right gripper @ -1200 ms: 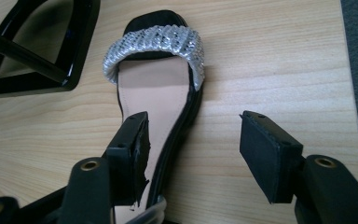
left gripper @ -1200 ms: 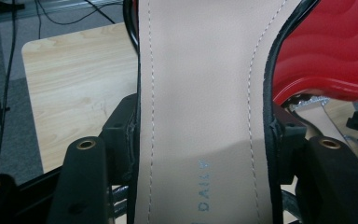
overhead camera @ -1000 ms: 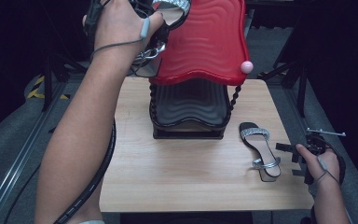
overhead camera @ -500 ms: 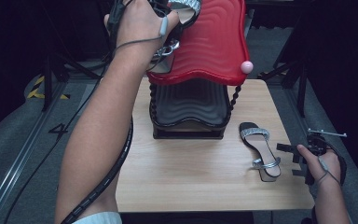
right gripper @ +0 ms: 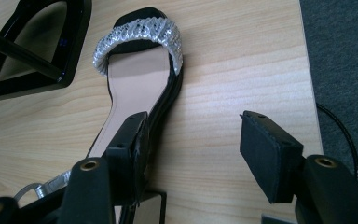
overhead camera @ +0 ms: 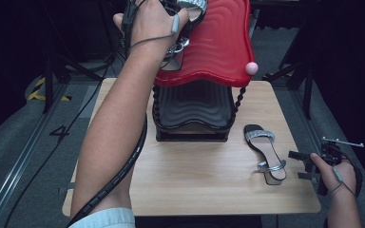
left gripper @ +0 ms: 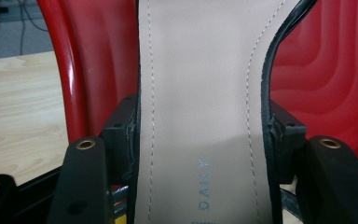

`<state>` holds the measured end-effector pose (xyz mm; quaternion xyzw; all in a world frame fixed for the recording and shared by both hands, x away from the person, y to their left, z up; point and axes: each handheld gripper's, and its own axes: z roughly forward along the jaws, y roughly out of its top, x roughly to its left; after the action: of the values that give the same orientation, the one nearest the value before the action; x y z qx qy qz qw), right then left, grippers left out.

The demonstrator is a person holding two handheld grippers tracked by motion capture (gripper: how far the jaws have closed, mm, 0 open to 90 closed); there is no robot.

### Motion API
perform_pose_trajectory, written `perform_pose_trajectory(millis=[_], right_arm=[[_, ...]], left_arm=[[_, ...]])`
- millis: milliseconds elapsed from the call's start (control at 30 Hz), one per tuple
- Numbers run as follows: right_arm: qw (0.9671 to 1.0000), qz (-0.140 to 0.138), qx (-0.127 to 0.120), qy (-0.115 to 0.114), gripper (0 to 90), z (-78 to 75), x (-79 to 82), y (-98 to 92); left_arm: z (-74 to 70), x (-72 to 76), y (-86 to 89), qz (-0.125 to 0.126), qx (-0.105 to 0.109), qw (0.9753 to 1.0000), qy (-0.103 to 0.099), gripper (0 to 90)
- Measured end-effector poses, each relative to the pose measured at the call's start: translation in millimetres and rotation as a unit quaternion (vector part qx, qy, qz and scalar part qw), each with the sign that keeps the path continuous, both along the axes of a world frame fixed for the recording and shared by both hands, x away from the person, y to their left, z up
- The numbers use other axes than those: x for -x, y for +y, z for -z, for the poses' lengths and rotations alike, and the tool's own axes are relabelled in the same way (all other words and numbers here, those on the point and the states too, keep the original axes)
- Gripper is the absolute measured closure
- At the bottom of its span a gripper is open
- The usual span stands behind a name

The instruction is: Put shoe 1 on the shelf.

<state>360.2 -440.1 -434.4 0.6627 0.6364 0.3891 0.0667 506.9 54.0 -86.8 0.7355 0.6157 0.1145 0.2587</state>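
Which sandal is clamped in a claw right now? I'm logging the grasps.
The sandal on the red top shelf, clamped across its insole by the left claw. The sandal on the table lies free beside the open right claw.

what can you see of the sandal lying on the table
The sandal lies flat, sole down, on the wooden table, right of the black rack. It has a black edge, a beige insole, a sparkly silver toe band and a silver ankle strap. The right gripper is open beside it, one pad at its edge.
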Motion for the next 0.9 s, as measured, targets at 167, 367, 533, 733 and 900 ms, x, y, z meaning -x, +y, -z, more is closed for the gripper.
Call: perform_pose_trajectory(millis=[167, 367, 533, 733, 900], right_arm=[[1.0000, 0.005, 0.002, 0.001, 43.2, 0.1, 4.6, -1.3], [1.0000, 0.001, 0.000, -0.002, 43.0, 0.8, 7.3, -3.2], [1.0000, -0.001, 0.000, -0.002, 42.8, 0.8, 6.6, -1.9], [1.0000, -0.003, 0.000, -0.002, 42.6, 1.4, 6.4, -1.5], [1.0000, -0.003, 0.000, 0.000, 42.5, 2.7, 6.1, -1.8]], left_arm=[[2.0, -4.3, -1.3, -0.001, 0.004, 1.0000, 0.000, 41.9], [5.2, -8.4, -0.7, -0.016, 0.004, 0.9999, -0.004, 41.8], [4.5, -8.3, -2.8, -0.022, 0.001, 0.9997, -0.006, 41.8], [7.7, -10.4, -10.4, -0.025, -0.005, 0.9997, -0.002, 41.8], [10.6, -12.5, -16.0, -0.025, -0.009, 0.9997, 0.002, 41.8]])
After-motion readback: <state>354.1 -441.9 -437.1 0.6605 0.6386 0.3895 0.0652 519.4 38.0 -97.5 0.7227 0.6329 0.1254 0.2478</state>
